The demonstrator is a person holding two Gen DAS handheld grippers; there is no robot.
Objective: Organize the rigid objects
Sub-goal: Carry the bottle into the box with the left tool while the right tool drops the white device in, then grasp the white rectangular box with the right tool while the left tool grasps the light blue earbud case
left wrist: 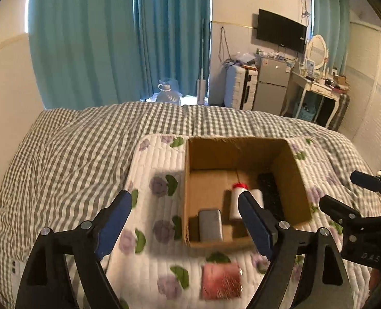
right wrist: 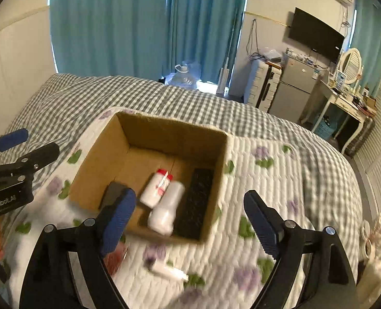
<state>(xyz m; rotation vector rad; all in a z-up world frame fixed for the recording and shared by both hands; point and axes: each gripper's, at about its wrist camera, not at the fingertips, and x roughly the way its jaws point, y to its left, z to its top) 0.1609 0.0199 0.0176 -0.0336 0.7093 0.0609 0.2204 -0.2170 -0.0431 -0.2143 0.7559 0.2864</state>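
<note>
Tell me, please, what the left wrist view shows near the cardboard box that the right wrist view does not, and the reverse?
Only the left wrist view shows the whole flat red square packet lying on the quilt in front of the box.

Only the right wrist view shows a small white tube on the quilt and clearly separates two white bottles.

Both show the open brown cardboard box, the grey block, the black remote, and both grippers open.
</note>
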